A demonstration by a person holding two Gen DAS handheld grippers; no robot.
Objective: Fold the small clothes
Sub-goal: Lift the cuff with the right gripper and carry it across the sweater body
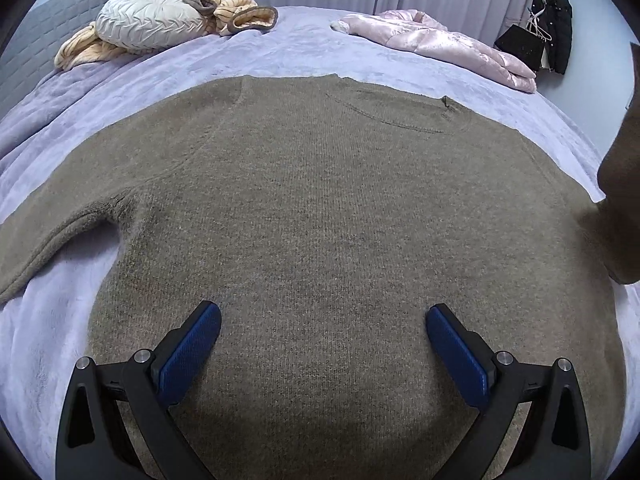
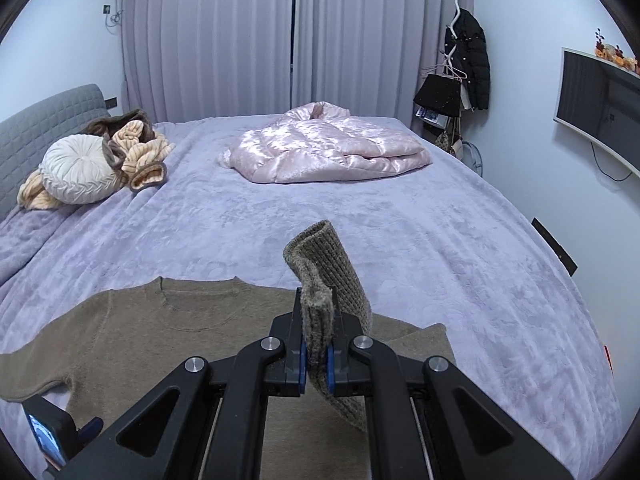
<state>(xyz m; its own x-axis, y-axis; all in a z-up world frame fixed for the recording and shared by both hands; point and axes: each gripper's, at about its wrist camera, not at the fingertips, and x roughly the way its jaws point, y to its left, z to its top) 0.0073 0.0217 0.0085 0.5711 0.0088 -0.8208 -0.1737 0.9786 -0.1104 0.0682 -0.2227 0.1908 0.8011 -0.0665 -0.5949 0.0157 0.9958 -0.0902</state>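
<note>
Right wrist view: right gripper (image 2: 316, 354) clamps the sweater (image 1: 320, 220)'s ribbed cuff (image 2: 328, 280), sleeve lifted.
Sweater lies flat on the bed (image 2: 400, 240); left gripper (image 1: 323, 336) hovers with jaws apart. Best lay that sleeve straight across the chest, smoothly.

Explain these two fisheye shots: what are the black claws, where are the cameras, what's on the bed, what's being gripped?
No robot arm here: a person holds a two-finger gripper in each hand, each with a camera looking along its fingers.

The left wrist view shows the left gripper with its blue pads wide apart, holding nothing, above a brown sweater lying flat on the lilac bedspread.

The right wrist view shows the right gripper shut on the sweater's ribbed cuff, lifting that sleeve off the bed.

Also on the bed: a pink quilted jacket, a round white cushion and peach and brown knitwear.
</note>
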